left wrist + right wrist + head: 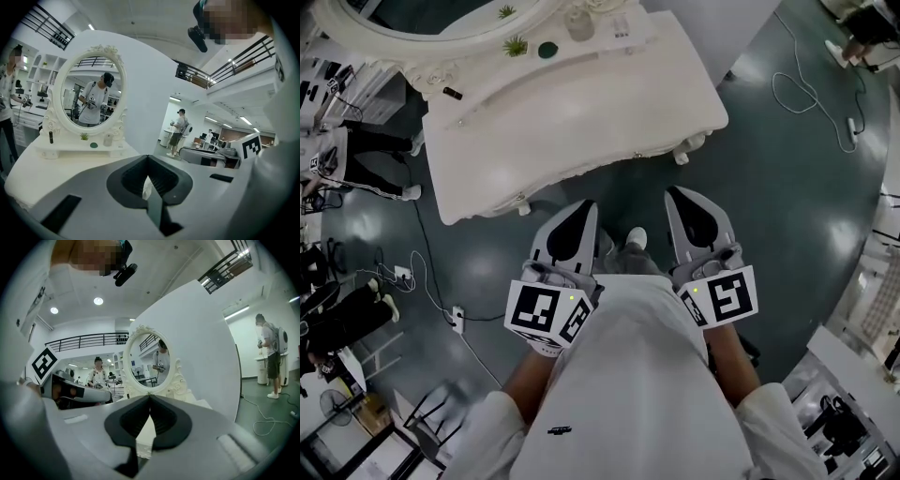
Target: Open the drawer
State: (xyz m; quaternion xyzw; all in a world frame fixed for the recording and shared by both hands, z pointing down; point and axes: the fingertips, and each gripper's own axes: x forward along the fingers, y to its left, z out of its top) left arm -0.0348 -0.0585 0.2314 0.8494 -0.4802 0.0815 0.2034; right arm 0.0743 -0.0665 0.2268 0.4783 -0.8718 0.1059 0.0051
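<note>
**Head view.** A glossy white worktop (581, 103) with a curved outline lies far of both tools. Its drawer (581, 169) sits flush in the near front edge, seen edge-on. By the oval mirror (441, 28) stand a small jar (578, 23), contents unclear, a round green dish (547, 50) and a potted plant (516, 44). The left tool (586, 206) and right tool (675, 194) point at the front, apart from it.

**Left gripper view.** The left tool (148, 157) has ribbed dark pads pressed together, pinching nothing. The mirror (91, 93) has a carved white frame.

**Right gripper view.** The right tool (150, 395) is likewise pressed together and empty.
</note>
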